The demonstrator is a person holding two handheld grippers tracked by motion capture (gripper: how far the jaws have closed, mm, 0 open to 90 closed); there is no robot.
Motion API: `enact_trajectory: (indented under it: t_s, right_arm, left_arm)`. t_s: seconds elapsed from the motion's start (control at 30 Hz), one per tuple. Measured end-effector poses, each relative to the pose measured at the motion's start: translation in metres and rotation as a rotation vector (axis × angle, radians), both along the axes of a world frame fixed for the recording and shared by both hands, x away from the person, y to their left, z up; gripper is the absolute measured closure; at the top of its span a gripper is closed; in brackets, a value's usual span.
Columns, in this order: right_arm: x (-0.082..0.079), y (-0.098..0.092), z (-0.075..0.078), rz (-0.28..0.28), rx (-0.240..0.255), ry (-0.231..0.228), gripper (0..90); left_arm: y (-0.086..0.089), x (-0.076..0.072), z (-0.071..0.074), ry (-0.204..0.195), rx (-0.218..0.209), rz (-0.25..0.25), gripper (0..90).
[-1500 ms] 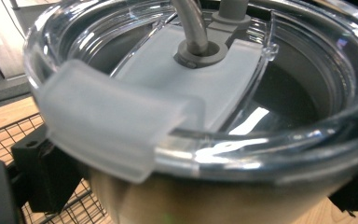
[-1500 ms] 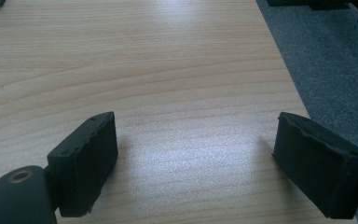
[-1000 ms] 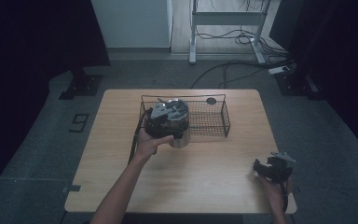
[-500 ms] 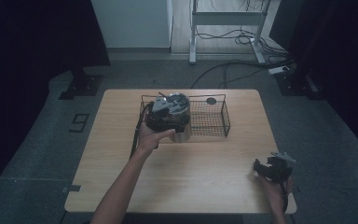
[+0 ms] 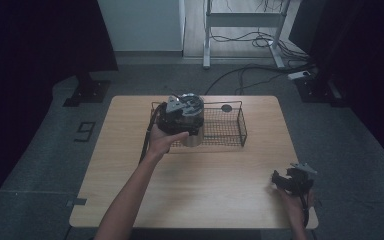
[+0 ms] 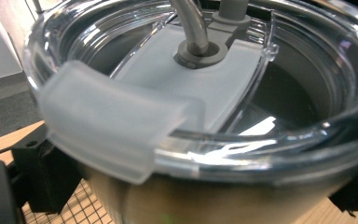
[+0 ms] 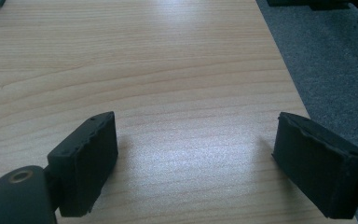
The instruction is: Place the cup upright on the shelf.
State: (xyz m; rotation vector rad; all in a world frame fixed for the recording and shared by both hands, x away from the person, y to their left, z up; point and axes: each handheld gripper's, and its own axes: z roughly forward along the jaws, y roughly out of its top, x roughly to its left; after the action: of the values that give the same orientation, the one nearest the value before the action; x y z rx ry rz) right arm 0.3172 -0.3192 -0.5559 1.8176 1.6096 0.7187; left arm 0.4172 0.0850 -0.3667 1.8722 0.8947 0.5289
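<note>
The only readable sign is a dark numeral 9 [image 5: 84, 131] marked on the grey floor [image 5: 40, 165], just left of the wooden table [image 5: 195, 185].

A light wooden bench [image 5: 195, 195] carries a black wire-mesh basket [image 5: 227, 127] at its far middle, and a small dark round disc [image 5: 226, 107] lies on the bench just behind the basket's far rim. At the basket's left end the left hand-held gripper [image 5: 180, 112] has its jaws on either side of a beige tumbler with a clear plastic lid [image 6: 200, 116], over the basket's near-left corner. The right hand-held gripper [image 5: 291, 179] sits low over the bench's near right corner, well apart from the basket.
</note>
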Motion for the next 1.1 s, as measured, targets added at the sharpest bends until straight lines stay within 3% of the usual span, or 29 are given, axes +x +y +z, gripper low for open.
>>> enact_trajectory:
  t_s: [0.3, 1.1]
  right_arm:
    - [0.0, 0.0, 0.0, 0.001, -0.001, 0.0, 13.6]
    - [0.0, 0.0, 0.0, 0.0, 0.002, 0.001, 13.6]
  left_arm:
    - [0.0, 0.013, -0.005, 0.007, -0.012, 0.015, 4.2]
    - [-0.015, 0.044, -0.003, 0.007, 0.011, 0.038, 4.2]
